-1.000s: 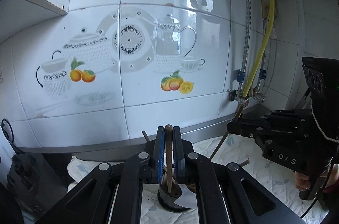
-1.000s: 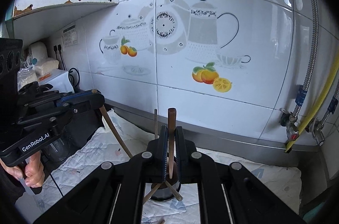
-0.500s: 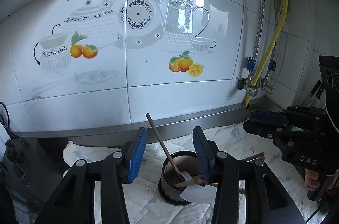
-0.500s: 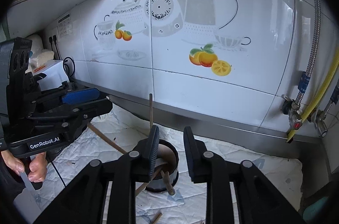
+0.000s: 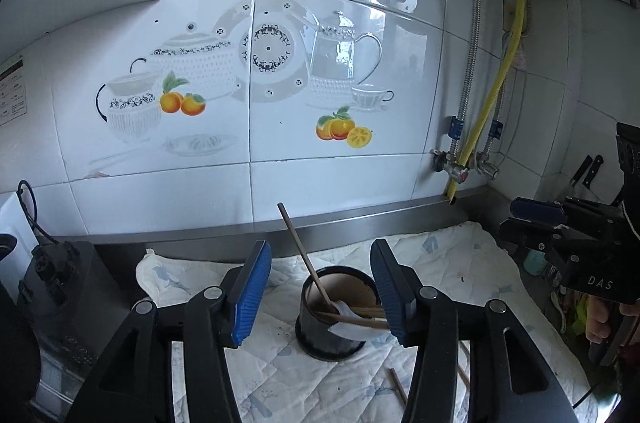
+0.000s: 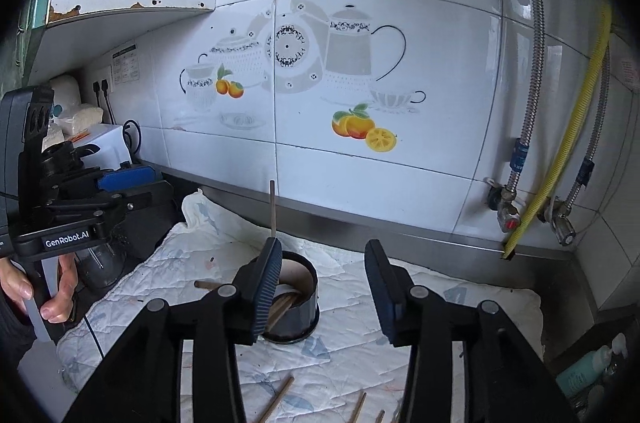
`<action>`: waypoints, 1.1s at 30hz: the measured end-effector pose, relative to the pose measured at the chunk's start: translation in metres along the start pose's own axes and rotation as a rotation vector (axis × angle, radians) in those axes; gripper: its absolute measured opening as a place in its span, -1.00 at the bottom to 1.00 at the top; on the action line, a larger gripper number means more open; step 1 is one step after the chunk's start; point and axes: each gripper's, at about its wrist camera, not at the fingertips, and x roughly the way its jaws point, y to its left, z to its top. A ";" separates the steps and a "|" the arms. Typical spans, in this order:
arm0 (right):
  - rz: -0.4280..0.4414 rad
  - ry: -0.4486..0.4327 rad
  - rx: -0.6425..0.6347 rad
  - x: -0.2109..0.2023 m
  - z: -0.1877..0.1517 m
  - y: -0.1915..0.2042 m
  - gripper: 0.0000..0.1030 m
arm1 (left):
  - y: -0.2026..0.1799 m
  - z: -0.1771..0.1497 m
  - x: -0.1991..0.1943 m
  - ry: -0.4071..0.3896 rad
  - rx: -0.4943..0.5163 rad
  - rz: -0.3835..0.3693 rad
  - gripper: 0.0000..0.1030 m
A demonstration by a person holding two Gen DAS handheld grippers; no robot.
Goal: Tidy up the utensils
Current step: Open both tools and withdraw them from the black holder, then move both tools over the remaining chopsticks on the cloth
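Several chopsticks already stand in the dark cup on the worktop cloth. Both left tongs and right tongs have just been opening and hold nothing. About 4 sticks, perhaps more, lie loose.

Even, cool daylight; sharp focus overall. Glossy wall tiles carry window glare right of the painted teapot. Strong fisheye bending and black vignette at the edges around them; shadows soft.
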 end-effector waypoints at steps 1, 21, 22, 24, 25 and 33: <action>-0.002 0.004 0.003 -0.004 -0.004 0.000 -0.04 | -0.003 -0.006 -0.005 0.008 0.003 -0.003 0.08; -0.118 0.165 0.082 -0.056 -0.155 -0.010 -0.01 | -0.091 -0.165 -0.032 0.210 0.083 -0.054 0.29; -0.123 0.170 0.087 -0.058 -0.162 -0.010 -0.01 | -0.094 -0.173 -0.030 0.226 0.077 -0.059 0.29; -0.137 0.183 0.093 -0.062 -0.178 -0.010 -0.01 | -0.100 -0.190 -0.025 0.261 0.071 -0.070 0.29; -0.147 0.190 0.095 -0.065 -0.185 -0.010 -0.01 | -0.104 -0.200 -0.024 0.279 0.064 -0.070 0.29; -0.191 0.252 0.153 -0.076 -0.242 -0.010 -0.01 | -0.127 -0.263 -0.017 0.371 0.060 -0.118 0.25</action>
